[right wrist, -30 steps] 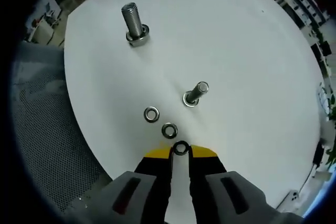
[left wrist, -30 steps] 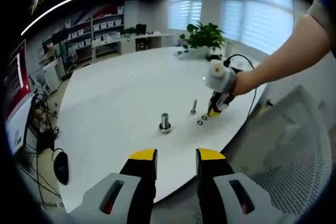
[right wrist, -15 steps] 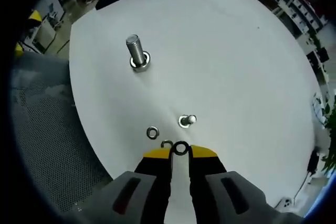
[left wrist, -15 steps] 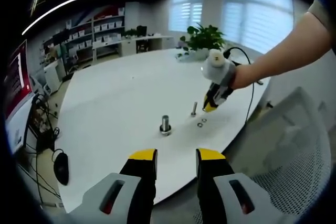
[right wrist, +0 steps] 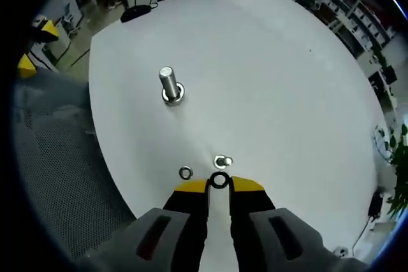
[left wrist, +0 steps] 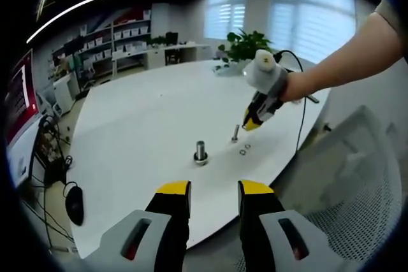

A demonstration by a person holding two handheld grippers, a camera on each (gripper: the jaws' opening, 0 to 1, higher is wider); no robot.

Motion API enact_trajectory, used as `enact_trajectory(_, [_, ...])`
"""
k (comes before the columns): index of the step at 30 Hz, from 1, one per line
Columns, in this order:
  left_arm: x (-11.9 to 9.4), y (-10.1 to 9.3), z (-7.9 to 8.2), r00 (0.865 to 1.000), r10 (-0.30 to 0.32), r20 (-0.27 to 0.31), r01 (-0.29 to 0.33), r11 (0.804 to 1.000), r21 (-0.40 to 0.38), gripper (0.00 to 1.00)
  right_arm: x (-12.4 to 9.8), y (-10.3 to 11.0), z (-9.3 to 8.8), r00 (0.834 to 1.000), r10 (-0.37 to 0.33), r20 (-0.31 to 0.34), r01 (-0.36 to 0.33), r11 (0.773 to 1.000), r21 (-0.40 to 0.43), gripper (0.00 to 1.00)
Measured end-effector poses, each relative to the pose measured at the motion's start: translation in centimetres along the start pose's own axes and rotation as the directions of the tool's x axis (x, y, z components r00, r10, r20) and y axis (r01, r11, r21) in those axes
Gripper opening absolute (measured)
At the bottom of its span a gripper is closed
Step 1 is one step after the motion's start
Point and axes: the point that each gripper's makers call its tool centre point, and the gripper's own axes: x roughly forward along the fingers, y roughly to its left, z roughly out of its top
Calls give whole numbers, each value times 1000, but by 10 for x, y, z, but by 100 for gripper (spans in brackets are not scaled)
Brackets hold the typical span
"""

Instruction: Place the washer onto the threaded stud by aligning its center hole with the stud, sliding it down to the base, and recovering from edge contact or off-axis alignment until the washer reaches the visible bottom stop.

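Observation:
My right gripper (right wrist: 219,187) is shut on a small steel washer (right wrist: 219,180), which stands on edge between the yellow tips. Just beyond it a small threaded stud (right wrist: 222,161) stands upright on the white table (right wrist: 274,62). A taller, thicker stud (right wrist: 171,85) stands further off, and one loose washer (right wrist: 185,172) lies by the jaws. In the left gripper view the right gripper (left wrist: 252,121) hangs in the air, tilted, just above and right of the small stud (left wrist: 234,133). Left of it is the thick stud (left wrist: 201,151), with loose washers (left wrist: 244,150) nearby. My left gripper (left wrist: 214,190) is open, holding nothing, off the near table edge.
A grey mesh chair (left wrist: 357,176) stands at the table's edge near the studs, also seen as mesh (right wrist: 51,157). The person's arm (left wrist: 344,62) reaches in from the right. A potted plant (left wrist: 245,42) sits at the far rim. Shelves and desks line the room.
The right gripper has lifted the washer off the table and carried it up over the small stud. Two washers stayed on the table. The left gripper has not moved.

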Motion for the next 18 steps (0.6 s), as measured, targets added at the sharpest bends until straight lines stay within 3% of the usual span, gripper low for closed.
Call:
enact_trajectory(9, [0,2,0,1000,7,-3,-7,1000,0,27,0,-4,16,999,-7,33,8,1000,-24,13])
enact_trajectory(18, [0,2,-1,1000,8,-5,-8,1000,-4,27,7,-8,15,1000,-11,8,12,998,-56,13])
